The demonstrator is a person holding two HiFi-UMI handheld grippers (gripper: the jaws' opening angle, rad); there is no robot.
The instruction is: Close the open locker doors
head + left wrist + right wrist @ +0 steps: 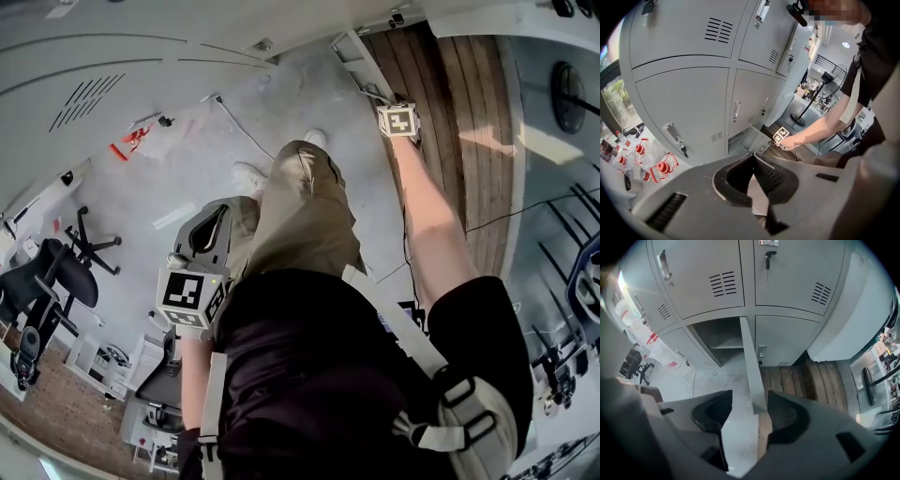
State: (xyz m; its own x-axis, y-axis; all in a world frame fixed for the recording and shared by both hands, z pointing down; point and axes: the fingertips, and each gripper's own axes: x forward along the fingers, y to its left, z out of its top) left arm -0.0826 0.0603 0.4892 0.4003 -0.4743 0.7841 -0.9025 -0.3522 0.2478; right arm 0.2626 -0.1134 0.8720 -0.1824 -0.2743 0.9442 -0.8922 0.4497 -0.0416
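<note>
A bank of grey lockers (pixel 787 282) fills the right gripper view. One bottom compartment (pixel 719 336) stands open, its door (pixel 747 348) swung out towards me. My right gripper (pixel 750 393) is open, with the door's free edge between the jaws, close to the right jaw and apart from the left one. In the head view the right gripper (pixel 384 98) is at the door (pixel 354 58), arm stretched forward. The left gripper (pixel 220 214) hangs beside my left leg, away from the lockers. In its own view the left gripper (pixel 753 157) has its tips together with nothing held.
Dark wooden planks (pixel 450 141) lie right of the open door, grey concrete floor (pixel 187 178) to the left. A cable (pixel 239 127) trails on the floor. Red-and-white items (pixel 658 168) sit by the locker base. An office chair (pixel 56 272) stands far left, and a floor fan (pixel 806 112) further back.
</note>
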